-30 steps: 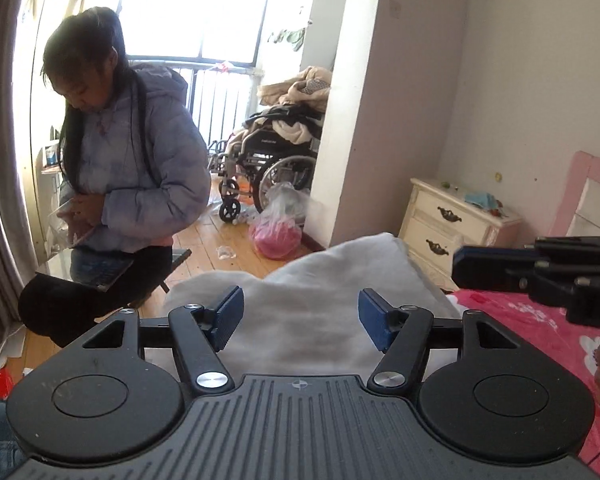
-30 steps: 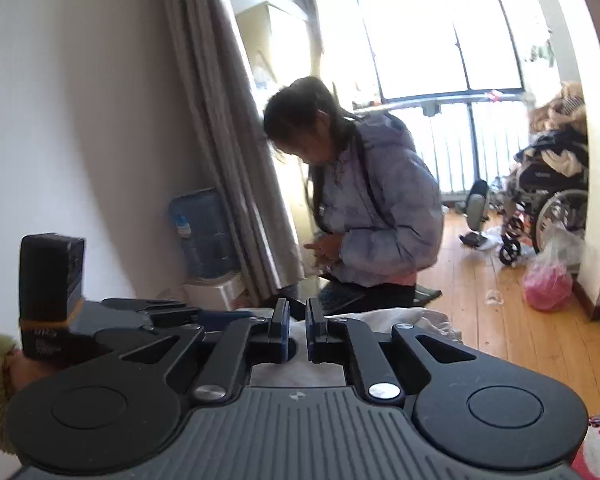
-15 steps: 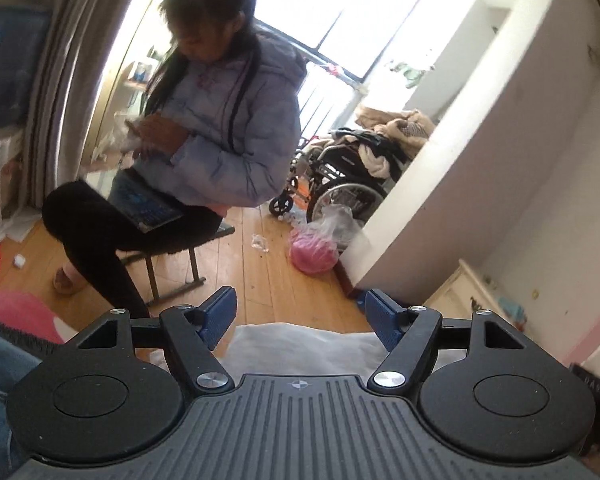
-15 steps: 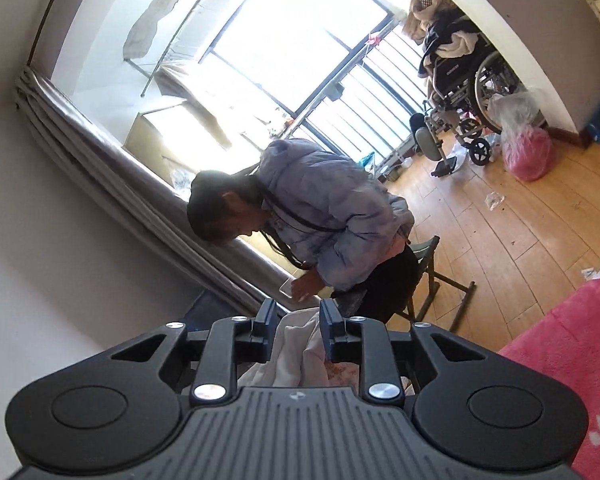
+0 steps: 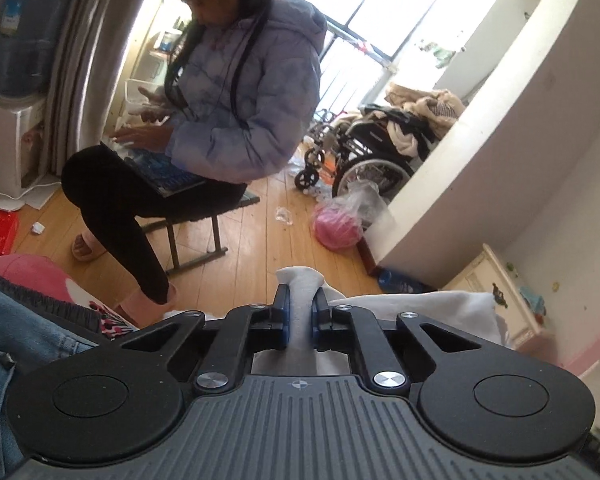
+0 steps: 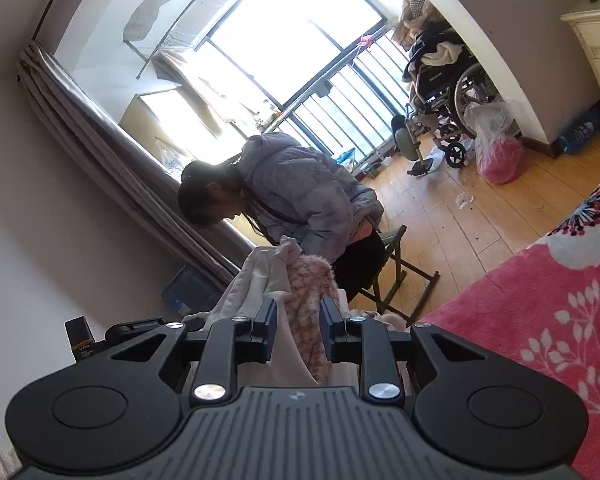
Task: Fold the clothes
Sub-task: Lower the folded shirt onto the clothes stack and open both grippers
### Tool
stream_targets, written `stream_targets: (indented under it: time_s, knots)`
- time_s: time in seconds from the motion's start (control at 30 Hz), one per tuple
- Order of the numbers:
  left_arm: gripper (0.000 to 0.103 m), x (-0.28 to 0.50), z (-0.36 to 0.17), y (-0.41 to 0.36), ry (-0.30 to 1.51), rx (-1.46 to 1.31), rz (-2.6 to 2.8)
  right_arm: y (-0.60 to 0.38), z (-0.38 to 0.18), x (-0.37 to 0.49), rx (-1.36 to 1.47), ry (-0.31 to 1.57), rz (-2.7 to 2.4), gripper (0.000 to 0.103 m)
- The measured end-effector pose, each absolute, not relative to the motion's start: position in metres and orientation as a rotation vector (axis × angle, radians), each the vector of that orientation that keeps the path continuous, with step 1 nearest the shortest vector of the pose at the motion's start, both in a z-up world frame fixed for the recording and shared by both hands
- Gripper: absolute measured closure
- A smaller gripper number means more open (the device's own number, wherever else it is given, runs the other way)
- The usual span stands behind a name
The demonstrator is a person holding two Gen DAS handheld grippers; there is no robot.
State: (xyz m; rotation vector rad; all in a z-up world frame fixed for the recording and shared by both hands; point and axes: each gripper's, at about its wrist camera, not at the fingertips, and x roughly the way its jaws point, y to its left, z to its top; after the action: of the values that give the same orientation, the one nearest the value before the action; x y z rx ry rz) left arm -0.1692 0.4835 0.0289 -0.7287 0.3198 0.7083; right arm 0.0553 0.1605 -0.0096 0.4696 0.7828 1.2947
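The left claw (image 5: 300, 312) has just closed, pinching a white cloth (image 5: 412, 308), while the right claw (image 6: 298, 330), jaws partly apart, grips its bunched pink-lined edge, likely lifting the garment above the bed (image 6: 540, 320) for folding.

My left tool (image 5: 300, 312) is matt black plastic with a ribbed grey deck and bright metal pivot screws; its blue pads look rubbery. The white cloth (image 5: 302, 280) in it is soft, smooth knit. My right tool (image 6: 298, 322) has the same finish, around a fuzzy pink-and-white garment (image 6: 312, 280) and smoother cream fabric. The bedspread (image 6: 540, 320) is plush pink fleece. The floor (image 5: 252, 256) is glossy wooden boards.
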Motion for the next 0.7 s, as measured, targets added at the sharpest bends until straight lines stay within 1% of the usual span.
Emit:
stream_targets:
  time_s: [0.1,0.17,0.23,0.3,0.37,0.47,0.57,0.7]
  knots:
    - [0.095,-0.172,0.032,0.483,0.344,-0.707,0.763,0.151,-0.018,0.059,0.462,0.766,1.301,0.077]
    - [0.09,-0.168,0.028,0.483,0.382,-0.712,0.829,0.14,-0.025,0.063,0.479,0.763,1.313,0.077]
    - [0.071,-0.16,0.029,0.481,0.414,-0.703,0.875,0.125,-0.032,0.069,0.499,0.755,1.317,0.072]
    - [0.062,-0.155,0.041,0.477,0.433,-0.66,0.937,0.107,-0.039,0.077,0.523,0.754,1.314,0.072]
    - [0.061,-0.152,0.06,0.461,0.39,-0.595,1.014,0.089,-0.045,0.084,0.53,0.765,1.32,0.072]
    - [0.059,-0.137,0.095,0.417,0.346,-0.444,1.011,0.065,-0.049,0.089,0.508,0.787,1.318,0.072]
    - [0.059,-0.096,0.111,0.38,0.458,-0.387,0.833,0.041,-0.05,0.088,0.476,0.838,1.299,0.072]
    - [0.058,-0.023,0.081,0.352,0.672,-0.312,0.677,0.01,-0.044,0.078,0.333,0.908,1.227,0.072]
